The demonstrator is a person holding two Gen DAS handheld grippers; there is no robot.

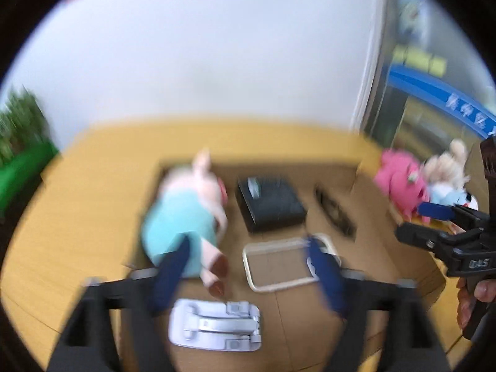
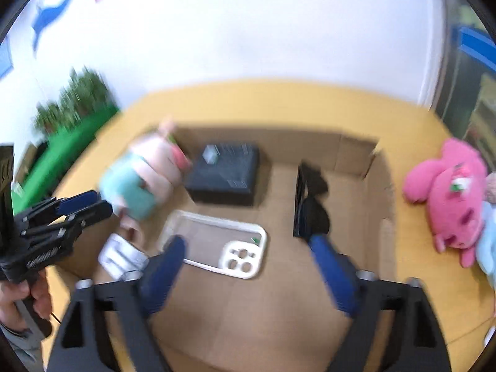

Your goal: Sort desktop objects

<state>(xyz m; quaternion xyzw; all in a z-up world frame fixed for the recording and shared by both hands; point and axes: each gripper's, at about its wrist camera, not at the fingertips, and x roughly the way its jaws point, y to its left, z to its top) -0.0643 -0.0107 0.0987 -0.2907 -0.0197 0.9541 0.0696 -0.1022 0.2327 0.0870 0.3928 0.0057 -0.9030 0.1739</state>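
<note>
Both the left gripper [image 1: 248,266] and right gripper [image 2: 251,266] are hovering with jaws spread empty over the cardboard box [image 2: 356,155], while the pink plush [image 2: 449,198] is lying outside on the bench [image 2: 279,99], risking a blurred, hasty misgrab.

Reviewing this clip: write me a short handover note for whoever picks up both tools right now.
Left tool: open, empty, above the cardboard box.
Right tool: open, empty, also over the box.
In the box: pig plush at the left wall, black box, clear phone case, silver hinge, and a dark object I cannot identify.
Left to do: pink plush and the other soft toys beside it lie on the yellow table, right of the box.
</note>
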